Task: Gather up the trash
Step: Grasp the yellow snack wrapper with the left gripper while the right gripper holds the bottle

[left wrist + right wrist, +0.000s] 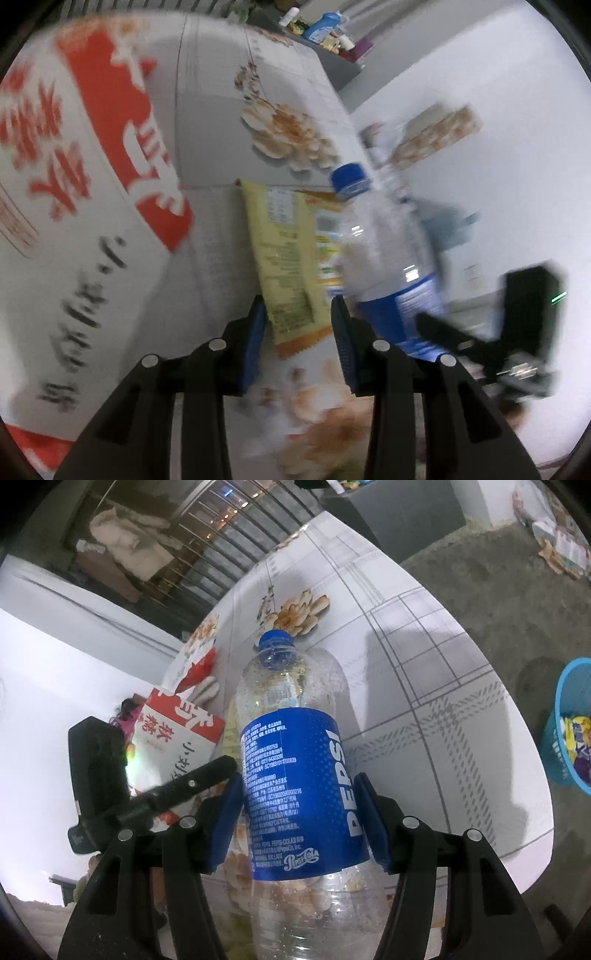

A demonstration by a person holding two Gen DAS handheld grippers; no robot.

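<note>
On the glossy floral table [424, 672], right tool [297, 808] clamps clear ribbed bottle [295, 775]; left tool [297, 321] gapes

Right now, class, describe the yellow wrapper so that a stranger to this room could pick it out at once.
Start at the round table with the flower-print cloth. The left gripper has its blue fingers either side of the yellow wrapper, which lies flat between a red-and-white carton and a Pepsi bottle. It alone is flat, thin and yellow.

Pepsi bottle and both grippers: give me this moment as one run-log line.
right gripper: shut on Pepsi bottle | left gripper: open, yellow wrapper between fingers | blue basket: on floor, holds wrappers
</note>
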